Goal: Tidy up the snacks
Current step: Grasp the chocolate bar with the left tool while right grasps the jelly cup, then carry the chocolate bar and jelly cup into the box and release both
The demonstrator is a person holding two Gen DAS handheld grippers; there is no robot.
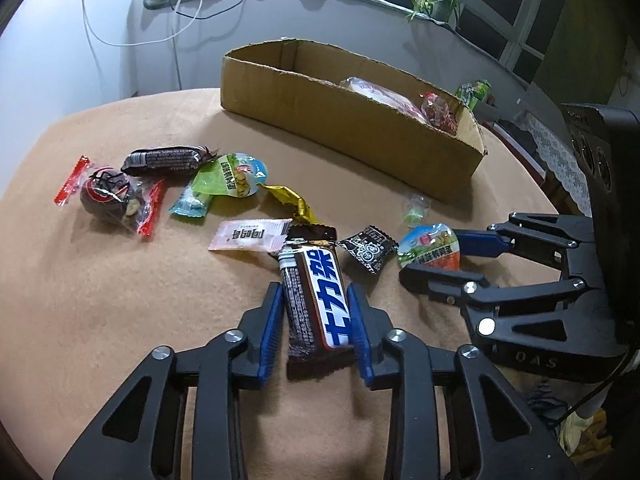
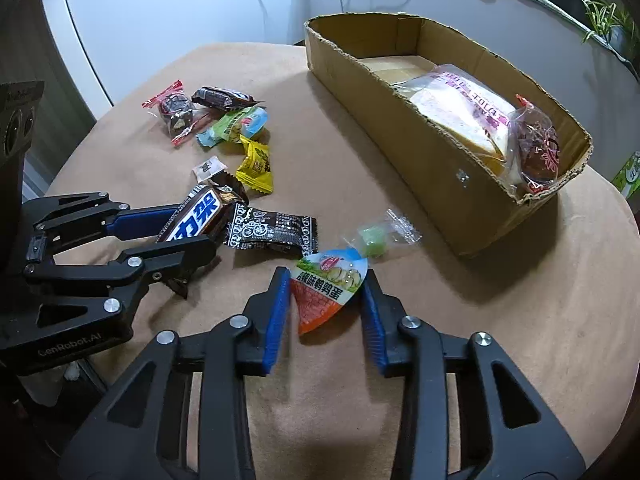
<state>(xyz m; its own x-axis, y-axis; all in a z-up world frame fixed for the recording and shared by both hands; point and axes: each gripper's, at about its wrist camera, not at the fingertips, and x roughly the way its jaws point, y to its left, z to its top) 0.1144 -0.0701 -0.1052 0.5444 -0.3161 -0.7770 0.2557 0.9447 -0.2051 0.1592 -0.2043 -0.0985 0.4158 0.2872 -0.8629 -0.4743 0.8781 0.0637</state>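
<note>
Cardboard box (image 2: 404, 148), two chocolate bars (image 1: 316, 300)

The tablecloth (image 1: 120, 280) is matt tan cloth, faintly fuzzy. At twelve o'clock the box (image 1: 340, 120) is raw brown cardboard with torn, rough edges. The chocolate bar (image 1: 316, 300) wears a glossy brown plastic wrapper; the egg pack (image 2: 328, 284) is shiny printed film. Both grippers are matt black plastic with ribbed blue pads (image 1: 270, 332) and bright metal rivets
</note>
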